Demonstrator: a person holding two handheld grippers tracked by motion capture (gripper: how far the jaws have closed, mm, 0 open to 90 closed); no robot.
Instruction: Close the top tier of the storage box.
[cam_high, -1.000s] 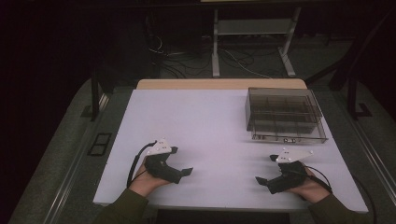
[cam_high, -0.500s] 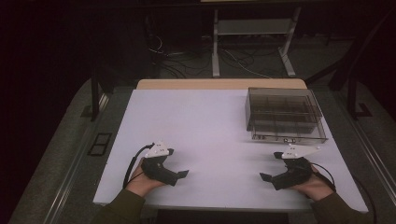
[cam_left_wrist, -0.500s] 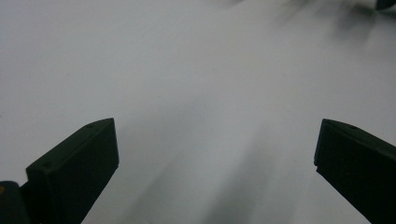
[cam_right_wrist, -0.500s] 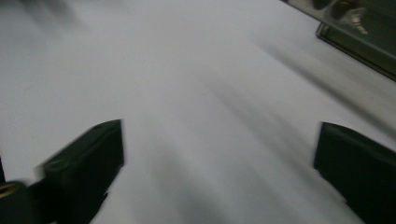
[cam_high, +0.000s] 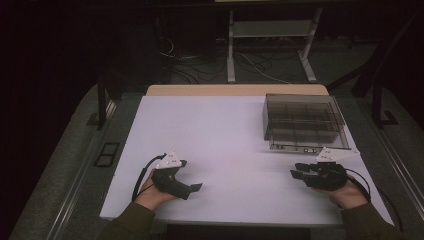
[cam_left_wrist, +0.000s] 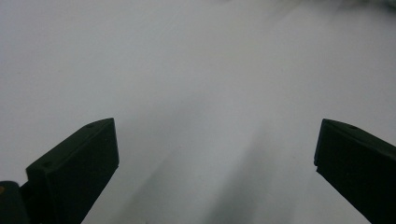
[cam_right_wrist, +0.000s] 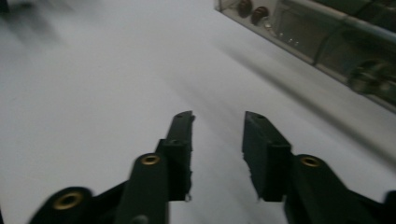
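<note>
Gaping wide, the left gripper's (cam_high: 196, 187) fingers (cam_left_wrist: 79, 161) hold nothing, bare white worktop (cam_high: 215, 135) between them. Right gripper (cam_high: 298, 171): fingers (cam_right_wrist: 180, 140) parted by a narrow gap, likewise empty.

Item: clear compartment box (cam_high: 305, 120), standing at the worktop's far right. The right gripper rests just in front of its near edge; the left gripper lies well apart from it, toward the opposite near corner.

Change noted: against the view a second ago, both hands have drawn back toward the person's edge, away from the box, and the left fingers now point toward the box side.

Judgement: nothing is grasped and the box is untouched; the work looks either not begun or paused between steps. Contents of the box are too dim to list.
</note>
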